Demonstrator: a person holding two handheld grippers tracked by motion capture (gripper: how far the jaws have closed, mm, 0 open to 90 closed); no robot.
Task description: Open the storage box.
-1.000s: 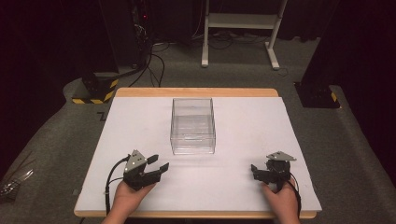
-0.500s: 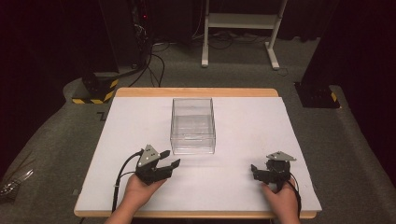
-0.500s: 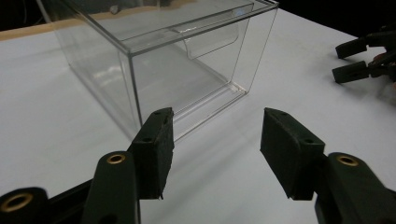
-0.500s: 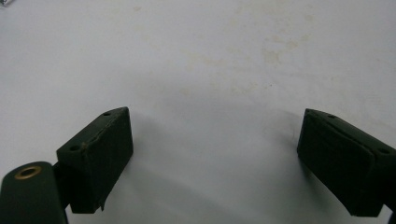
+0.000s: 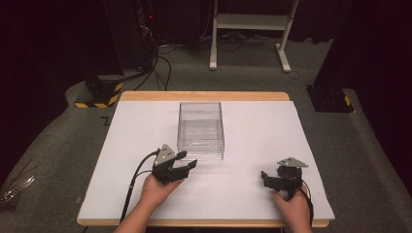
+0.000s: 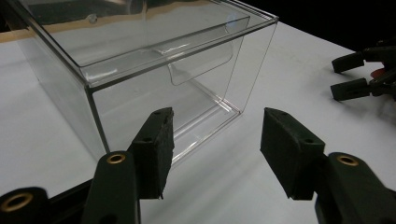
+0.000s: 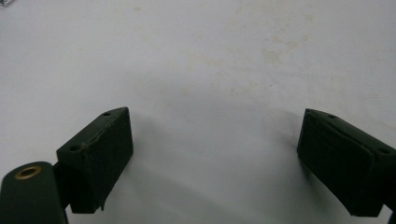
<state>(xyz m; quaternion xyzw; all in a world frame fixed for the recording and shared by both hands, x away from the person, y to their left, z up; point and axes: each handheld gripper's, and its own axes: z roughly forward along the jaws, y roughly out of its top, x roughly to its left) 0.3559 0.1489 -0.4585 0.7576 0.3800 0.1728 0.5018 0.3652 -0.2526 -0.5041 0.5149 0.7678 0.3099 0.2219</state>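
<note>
Glare blurs clear box [image 6: 154,70] beyond spread left gripper [image 6: 215,140].

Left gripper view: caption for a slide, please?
Open left gripper approaching the near corner of a clear plastic box on the white table.

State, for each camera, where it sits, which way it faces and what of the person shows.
High view: above the person's side, looking forward and down on the white table; both hands, left gripper, right gripper.
Left gripper view: rides that gripper, open jaws facing the clear plastic box.
Right gripper view: open jaws over bare tabletop.
Shared: the box, in the high and left gripper views.
</note>
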